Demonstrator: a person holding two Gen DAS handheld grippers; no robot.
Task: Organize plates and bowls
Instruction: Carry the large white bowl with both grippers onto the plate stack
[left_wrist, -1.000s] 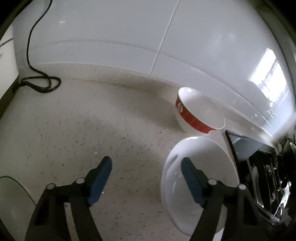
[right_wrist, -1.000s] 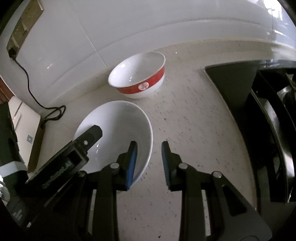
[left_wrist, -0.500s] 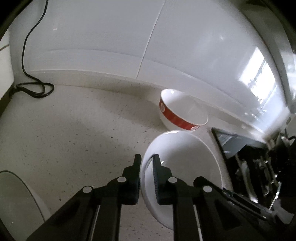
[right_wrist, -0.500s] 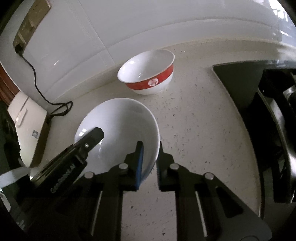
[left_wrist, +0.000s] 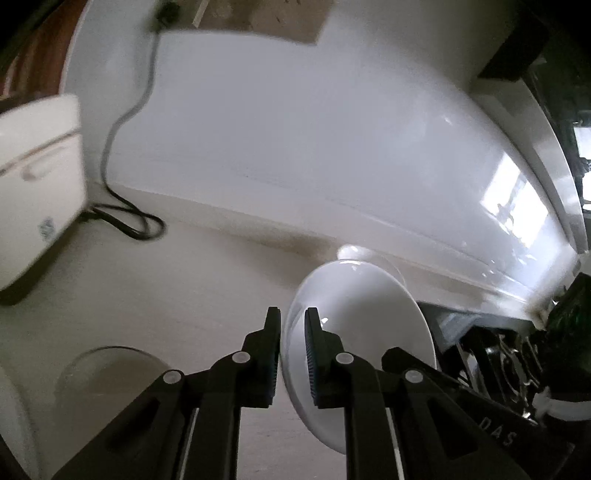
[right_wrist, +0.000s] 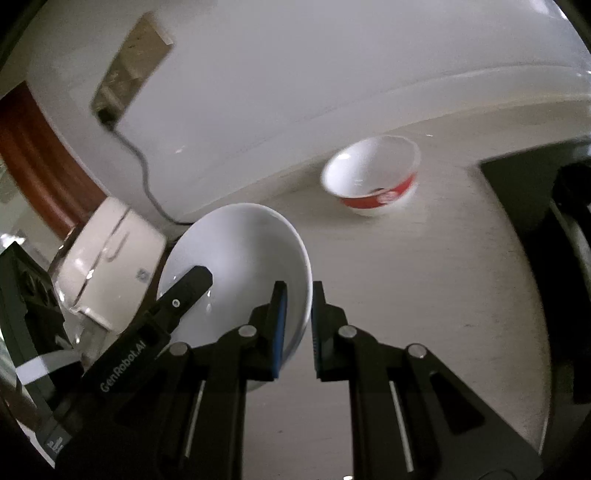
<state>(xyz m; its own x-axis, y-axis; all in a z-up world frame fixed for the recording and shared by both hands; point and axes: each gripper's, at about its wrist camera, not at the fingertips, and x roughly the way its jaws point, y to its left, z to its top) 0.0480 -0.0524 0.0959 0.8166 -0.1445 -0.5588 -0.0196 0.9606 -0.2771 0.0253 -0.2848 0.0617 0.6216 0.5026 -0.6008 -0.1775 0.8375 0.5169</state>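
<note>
The left gripper (left_wrist: 291, 334) is pinched onto the near-left rim of a plain white ceramic bowl (left_wrist: 364, 325), one finger inside, one outside. The right gripper (right_wrist: 297, 317) is clamped on the opposite rim of that same bowl (right_wrist: 243, 266), its blue-padded fingers (right_wrist: 279, 325) straddling the wall. Both tools reach in low and forward, with the bowl tilted between them above the pale speckled countertop (right_wrist: 424, 277). Farther back, near the glossy white wall (left_wrist: 314, 129), stands a red-banded white bowl (right_wrist: 373, 177). A white boxy appliance (right_wrist: 110, 266) sits left, its black cord (left_wrist: 125, 218) coiled beside it. A dark stovetop (right_wrist: 546, 221) lies right.
</note>
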